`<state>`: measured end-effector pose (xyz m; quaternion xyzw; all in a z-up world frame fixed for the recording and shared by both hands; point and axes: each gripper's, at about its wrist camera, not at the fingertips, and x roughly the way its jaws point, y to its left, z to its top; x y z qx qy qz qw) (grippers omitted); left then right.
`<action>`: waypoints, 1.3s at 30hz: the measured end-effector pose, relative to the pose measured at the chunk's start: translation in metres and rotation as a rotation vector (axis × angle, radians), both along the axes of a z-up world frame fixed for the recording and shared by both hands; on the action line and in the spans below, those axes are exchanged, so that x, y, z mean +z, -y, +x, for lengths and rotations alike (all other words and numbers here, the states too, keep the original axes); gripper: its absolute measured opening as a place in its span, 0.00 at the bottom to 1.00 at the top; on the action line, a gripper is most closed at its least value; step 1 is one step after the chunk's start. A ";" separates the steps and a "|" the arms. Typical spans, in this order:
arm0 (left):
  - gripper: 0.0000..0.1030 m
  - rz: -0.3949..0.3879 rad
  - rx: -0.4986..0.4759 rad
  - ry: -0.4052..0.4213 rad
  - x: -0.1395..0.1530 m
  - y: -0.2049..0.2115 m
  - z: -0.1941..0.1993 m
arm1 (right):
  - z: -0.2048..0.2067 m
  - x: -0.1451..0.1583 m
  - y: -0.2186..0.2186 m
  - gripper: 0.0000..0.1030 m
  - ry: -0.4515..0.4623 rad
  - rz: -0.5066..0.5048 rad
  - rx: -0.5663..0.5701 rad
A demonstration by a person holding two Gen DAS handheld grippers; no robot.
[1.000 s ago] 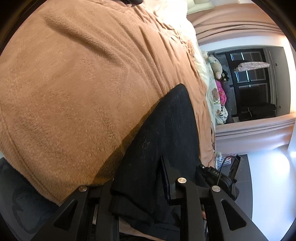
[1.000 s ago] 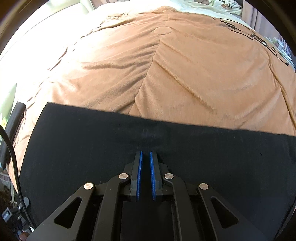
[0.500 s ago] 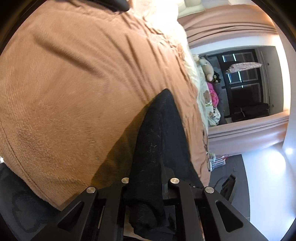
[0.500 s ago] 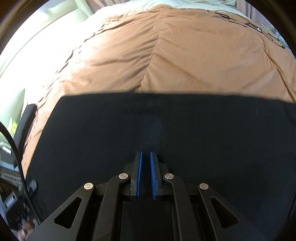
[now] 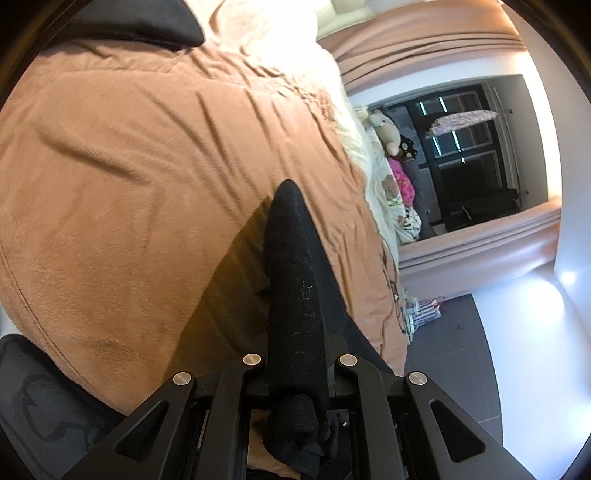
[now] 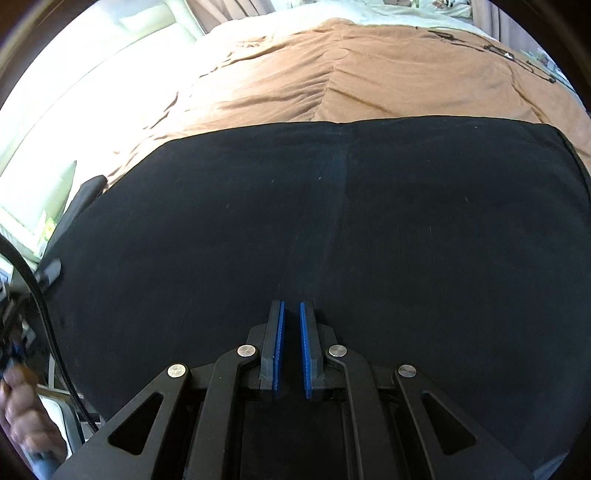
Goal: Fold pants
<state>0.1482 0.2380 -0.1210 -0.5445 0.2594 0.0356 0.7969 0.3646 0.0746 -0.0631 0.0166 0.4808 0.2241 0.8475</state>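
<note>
Black pants (image 6: pixel 332 229) spread wide across the right wrist view, over a brown blanket (image 6: pixel 351 81). My right gripper (image 6: pixel 290 332) is shut on the pants' near edge; the blue pads (image 6: pixel 279 347) stand almost together with the cloth between them. In the left wrist view the pants (image 5: pixel 295 295) run as a narrow raised ridge from between the fingers out over the blanket (image 5: pixel 129 184). My left gripper (image 5: pixel 297 362) is shut on that bunched fabric, which hides the pads.
The bed has cream bedding and stuffed toys (image 5: pixel 391 140) along its far side. A dark window (image 5: pixel 472 147), pink curtains (image 5: pixel 480 254) and dark floor (image 5: pixel 450 354) lie beyond. A black cushion (image 5: pixel 147 22) lies at the blanket's top. A cable (image 6: pixel 48 332) hangs at left.
The left gripper has closed on the pants and lifted them, so the fabric narrows to a ridge. In the right view the pants' far edge has moved farther over the blanket.
</note>
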 end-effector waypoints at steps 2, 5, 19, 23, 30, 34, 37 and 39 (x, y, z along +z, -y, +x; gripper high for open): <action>0.11 0.016 -0.011 0.006 0.007 0.002 0.004 | -0.011 -0.003 0.001 0.04 -0.013 0.013 0.004; 0.11 0.036 -0.028 0.012 0.016 0.006 0.009 | -0.028 -0.008 0.002 0.04 -0.011 0.014 0.022; 0.11 0.106 -0.092 0.078 0.060 0.034 0.019 | -0.042 -0.007 0.041 0.04 -0.050 0.153 0.005; 0.11 0.152 -0.127 0.094 0.079 0.049 0.028 | -0.043 0.007 0.073 0.09 -0.014 0.196 -0.025; 0.11 0.211 -0.190 0.122 0.106 0.078 0.042 | -0.046 0.023 0.120 0.41 0.030 0.244 -0.070; 0.11 0.239 -0.222 0.130 0.118 0.096 0.050 | -0.051 0.031 0.143 0.47 0.067 0.282 -0.086; 0.11 0.259 -0.246 0.133 0.126 0.110 0.057 | -0.060 0.034 0.159 0.56 0.088 0.291 -0.101; 0.11 0.272 -0.265 0.137 0.131 0.120 0.063 | -0.063 0.037 0.171 0.60 0.102 0.299 -0.103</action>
